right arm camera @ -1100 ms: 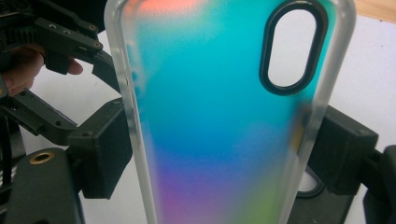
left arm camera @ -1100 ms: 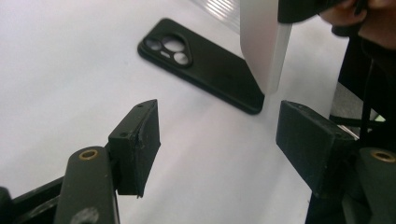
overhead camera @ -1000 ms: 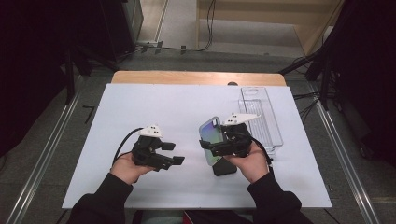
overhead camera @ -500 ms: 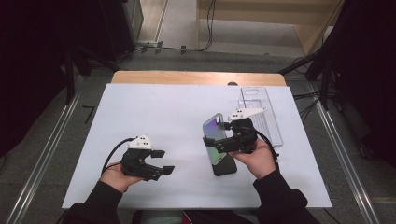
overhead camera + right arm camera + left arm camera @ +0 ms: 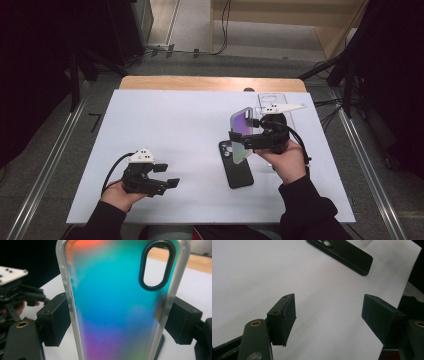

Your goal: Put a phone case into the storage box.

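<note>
Right gripper (image 5: 239, 141) has lifted the iridescent case (image 5: 241, 134) upright, jaws clamped on its edges; our left gripper (image 5: 167, 176) has retreated, gaping empty—black phone (image 5: 236, 165) awaits fitting, we reckon.

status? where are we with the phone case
Done: the rainbow case is off the table, clamped upright by its edges in the right tongs. In hand: it hangs just above the black phone, which lies flat, camera side up. Left: nothing is fitted to the phone yet; the left tongs sit open and empty near the table's front edge.
</note>
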